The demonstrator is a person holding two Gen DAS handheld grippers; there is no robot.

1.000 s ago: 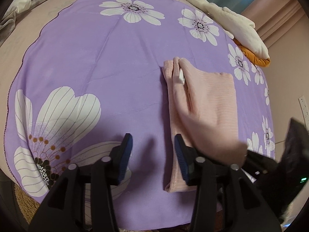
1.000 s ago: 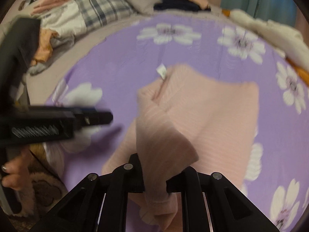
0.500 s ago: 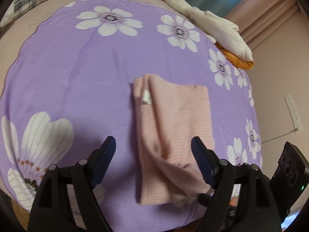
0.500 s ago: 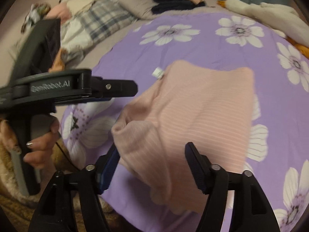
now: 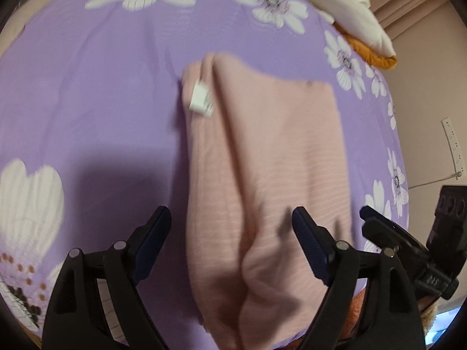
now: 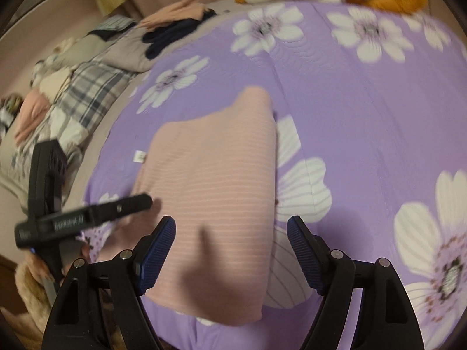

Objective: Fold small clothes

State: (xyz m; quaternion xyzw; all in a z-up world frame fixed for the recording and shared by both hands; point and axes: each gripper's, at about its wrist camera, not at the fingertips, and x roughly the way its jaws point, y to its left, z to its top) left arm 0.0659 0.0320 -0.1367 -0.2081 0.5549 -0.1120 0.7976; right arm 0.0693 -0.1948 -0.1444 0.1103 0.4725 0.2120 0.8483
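A pink ribbed garment [image 5: 277,160] lies folded on the purple flowered bedcover [image 5: 102,87], with a white label [image 5: 200,100] showing at its far left corner. My left gripper [image 5: 230,214] hangs open just over the garment's near end, its pads clear of the cloth. In the right wrist view the same garment [image 6: 213,175] lies flat with its label [image 6: 139,156] at the left. My right gripper [image 6: 231,221] is open above the garment's near edge and holds nothing. The left gripper's fingers [image 6: 128,205] reach in from the left beside the cloth.
Cream and orange clothes [image 5: 350,8] lie at the cover's far right edge. A plaid blanket [image 6: 87,87] and a dark garment [image 6: 169,38] with other clothes are heaped at the far left. A socket strip [image 5: 452,143] is on the right wall.
My right gripper opened and let go of the lifted pink fold, which now lies flat. The left gripper opened wide and moved over the garment. The right view swung rightward.
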